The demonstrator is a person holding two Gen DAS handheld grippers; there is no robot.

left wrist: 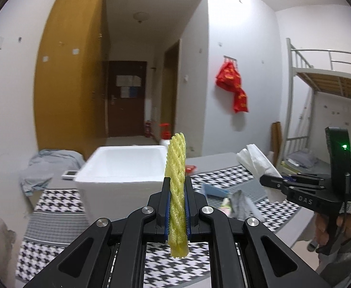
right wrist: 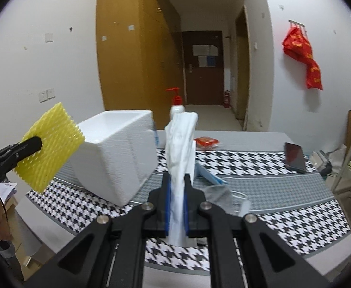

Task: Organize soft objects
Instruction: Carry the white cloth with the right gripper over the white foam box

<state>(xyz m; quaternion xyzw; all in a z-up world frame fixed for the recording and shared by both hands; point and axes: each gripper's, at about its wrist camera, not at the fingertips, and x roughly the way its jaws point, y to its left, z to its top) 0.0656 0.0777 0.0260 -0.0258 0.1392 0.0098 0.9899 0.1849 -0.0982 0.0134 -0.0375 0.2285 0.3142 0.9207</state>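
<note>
left wrist view: my left gripper (left wrist: 177, 206) is pinched on a yellow foam net (left wrist: 176, 192), which stands upright between the blue pads and pokes out above and below them. straight ahead, just behind the net, sits the white foam box (left wrist: 118, 168) on the checked tabletop (left wrist: 55, 201), its open top facing up. off to the right my right gripper (left wrist: 271, 182) hangs in the air, clamped on a white cloth (left wrist: 257, 160), with my hand (left wrist: 329, 225) on its handle.

right wrist view: the right gripper (right wrist: 177, 206) squeezes the cloth (right wrist: 181, 148) tight; it rises in a tall crumpled strip from between the pads. the box (right wrist: 118, 153) lies ahead and to the left, tilted in this view. the net (right wrist: 53, 144) shows flat-on at far left, held by the left gripper's tip (right wrist: 31, 145), beside the box's left corner. on the tabletop (right wrist: 283, 216) beyond my fingers lie a grey sock (right wrist: 217, 193), a blue item (right wrist: 211, 176), a red packet (right wrist: 208, 141) and a dark phone (right wrist: 295, 157). a pump bottle (right wrist: 176, 103) stands behind the cloth.
</note>
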